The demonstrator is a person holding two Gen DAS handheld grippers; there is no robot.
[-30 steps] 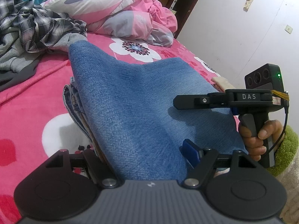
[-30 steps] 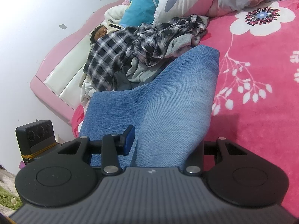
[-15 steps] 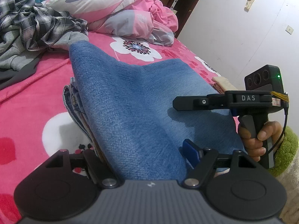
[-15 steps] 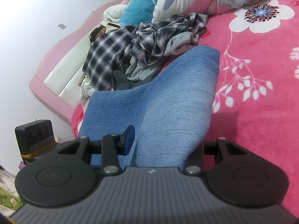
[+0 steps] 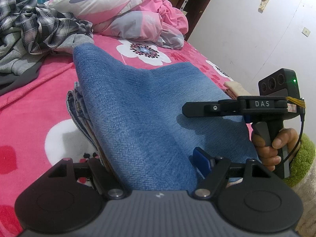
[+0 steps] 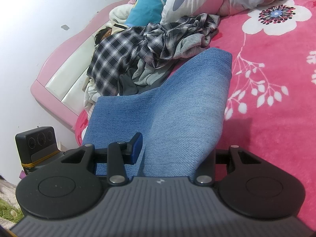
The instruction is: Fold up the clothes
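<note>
1. Folded jeans (image 5: 150, 106) lie on the pink bed (image 5: 29, 106), near edge raised.
2. Left gripper (image 5: 154, 169) and right gripper (image 6: 169, 154) fingers look clamped on that denim edge, pads partly hidden.
3. Carry both ends level, lay flat.

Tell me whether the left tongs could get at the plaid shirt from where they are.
Probably not right now. The left tongs have the folded jeans between their fingers, and the plaid shirt lies beyond them on the pink bedspread. Nothing else blocks the way.
</note>
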